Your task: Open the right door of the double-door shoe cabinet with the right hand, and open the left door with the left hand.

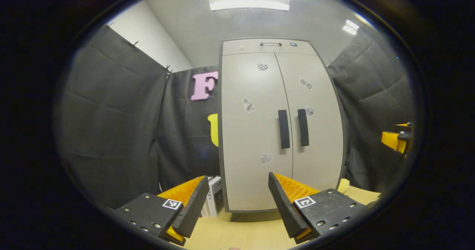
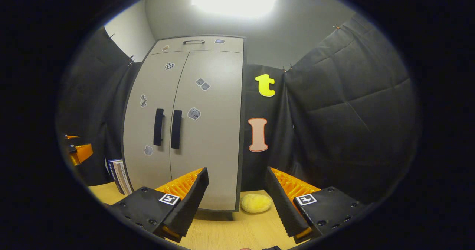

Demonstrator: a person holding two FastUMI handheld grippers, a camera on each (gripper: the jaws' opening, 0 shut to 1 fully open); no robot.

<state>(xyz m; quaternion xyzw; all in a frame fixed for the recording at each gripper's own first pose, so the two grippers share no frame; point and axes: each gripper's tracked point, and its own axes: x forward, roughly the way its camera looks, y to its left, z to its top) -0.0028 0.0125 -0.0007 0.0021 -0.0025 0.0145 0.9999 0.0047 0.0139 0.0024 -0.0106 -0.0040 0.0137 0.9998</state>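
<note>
Both doors shut. Right gripper (image 2: 236, 190) fingers spread, empty; right door handle (image 2: 176, 129), vertical, sits at 11 o'clock, well apart. Left gripper (image 1: 237, 196) also spread, left door handle (image 1: 284, 129) at 1 o'clock.

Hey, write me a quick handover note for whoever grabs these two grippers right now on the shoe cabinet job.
Left gripper: open, holding nothing, short of the cabinet and facing its left door.
Right gripper: open, holding nothing, also short of the cabinet, pointing past its right edge.
Shoe cabinet: stands upright on the wooden table, both doors shut. The two dark vertical handles, left handle and right handle, sit side by side at the centre seam.
Done: nothing yet.
Left: bring the right gripper onto the right handle and open the right door, then open the left door with the left gripper.
</note>
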